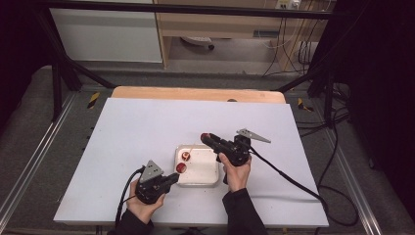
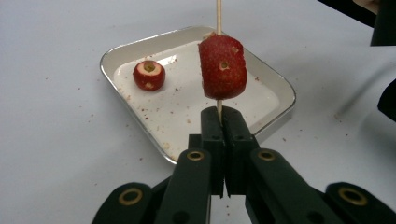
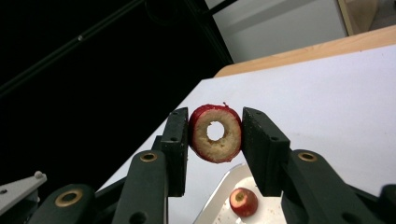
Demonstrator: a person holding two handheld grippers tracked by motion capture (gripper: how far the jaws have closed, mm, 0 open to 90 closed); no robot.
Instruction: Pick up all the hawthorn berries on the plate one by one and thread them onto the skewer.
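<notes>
- Fingers of the left gripper point(image 2: 219, 122) are clenched on the bare lower end of a thin wooden skewer point(image 2: 218, 14), seen in the left gripper view; 1 red fruit piece point(image 2: 222, 66) with small holes in its skin is threaded on the skewer just above the jaws.
- Same view: behind it sits a shallow white tray point(image 2: 280, 88) on the white table point(image 2: 56, 116), with a 2nd, rounder red piece point(image 2: 149, 75) lying in the tray's far left corner, apart from the skewer. Reddish crumbs dot the tray floor and the table around it.
- Right gripper view: the right gripper point(image 3: 215, 135) grasps a cored red ring point(image 3: 215, 134) between its 2 pads, cut face and round centre hole turned to the camera, lifted clear of the table. Below it, a corner of the tray with 1 red piece point(image 3: 243, 202) in it.
- High view: the left gripper point(image 1: 172, 178) lies low at the tray's point(image 1: 208, 178) left edge, its skewered piece point(image 1: 181, 168) over that edge. The right gripper point(image 1: 205, 138) reaches in from the right and holds its ring point(image 1: 204, 136) above the tray's far side. The loose piece point(image 1: 186, 156) rests inside the tray. Both hands come in from the near edge of the table point(image 1: 137, 127).
</notes>
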